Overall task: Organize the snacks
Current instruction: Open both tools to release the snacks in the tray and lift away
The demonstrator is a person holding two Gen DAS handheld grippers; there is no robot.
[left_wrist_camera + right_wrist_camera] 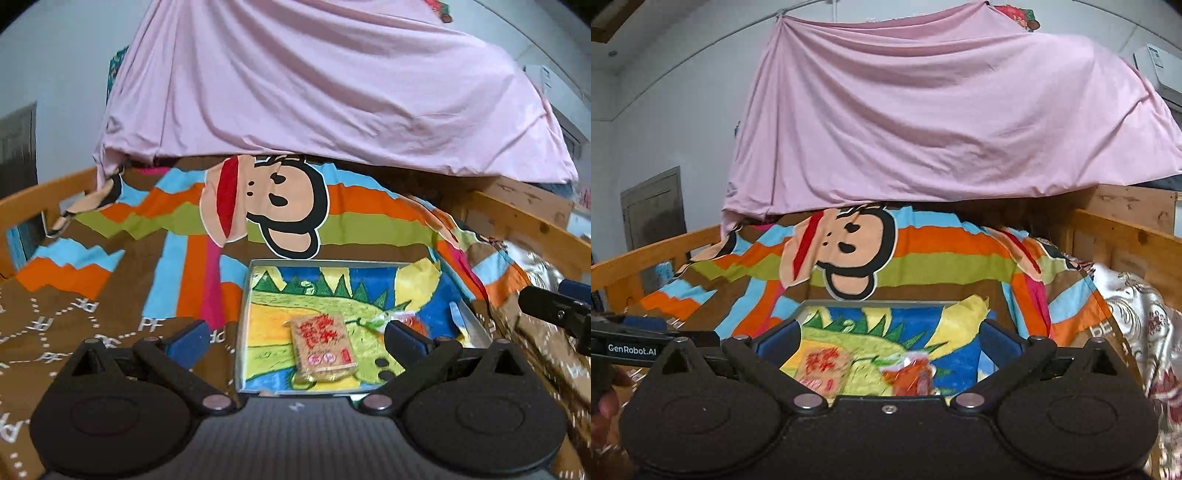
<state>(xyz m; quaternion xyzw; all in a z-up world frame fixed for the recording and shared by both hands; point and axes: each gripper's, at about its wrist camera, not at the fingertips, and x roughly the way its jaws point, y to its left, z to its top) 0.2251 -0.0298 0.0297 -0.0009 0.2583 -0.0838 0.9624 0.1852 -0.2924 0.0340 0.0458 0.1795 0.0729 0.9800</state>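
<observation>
Toward six o'clock in the left wrist view, a shallow tray [251, 317] lined with a bright dinosaur drawing sits on the striped monkey bedspread [166, 236]. Inside it lies a tan snack packet [322, 344] with red lettering, flat, its long axis running from about eleven to five o'clock. An orange-red wrapped snack [911, 376] lies at three o'clock of it, blurred. Both claws are released: the left gripper [295, 338] and right gripper [888, 341] stand spread wide with nothing between their pads.
</observation>
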